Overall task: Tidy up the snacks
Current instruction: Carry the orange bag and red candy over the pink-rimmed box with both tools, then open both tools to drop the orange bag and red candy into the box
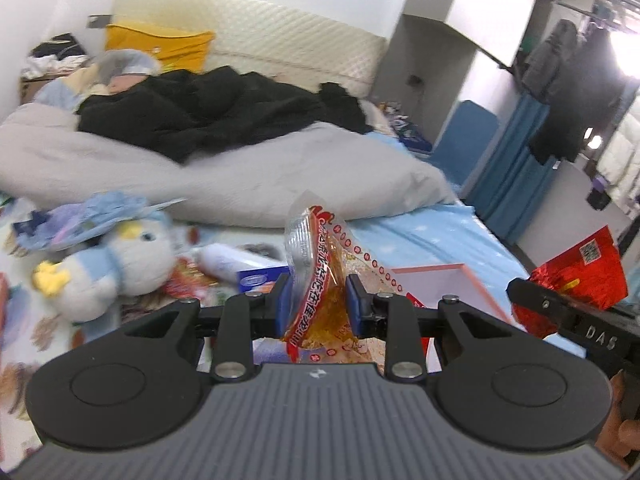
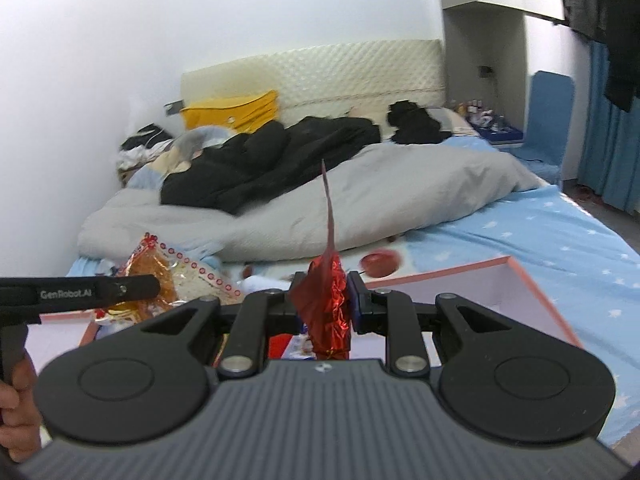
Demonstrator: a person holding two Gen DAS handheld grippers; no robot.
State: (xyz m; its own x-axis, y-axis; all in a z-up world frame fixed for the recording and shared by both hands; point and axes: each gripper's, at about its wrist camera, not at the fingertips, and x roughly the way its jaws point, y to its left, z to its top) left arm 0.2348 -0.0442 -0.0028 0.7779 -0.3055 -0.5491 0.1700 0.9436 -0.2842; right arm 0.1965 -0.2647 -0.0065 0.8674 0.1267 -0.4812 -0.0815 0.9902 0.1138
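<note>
Carry step: my left gripper (image 1: 316, 300) fingers clamp the clear orange snack packet (image 1: 316, 280), right gripper (image 2: 324, 300) fingers pinch the red foil packet (image 2: 330, 312), both over the pink box (image 2: 520, 276) on the bed (image 2: 560, 232); next, lower and release inside.

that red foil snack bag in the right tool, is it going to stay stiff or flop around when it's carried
Probably floppy: the red foil bag is crumpled and pinched thin between the right tool pads. It looks light, since its loose upper edge stands up unsupported. The shiny foil may be slippery, so a small pinch could slide.
</note>
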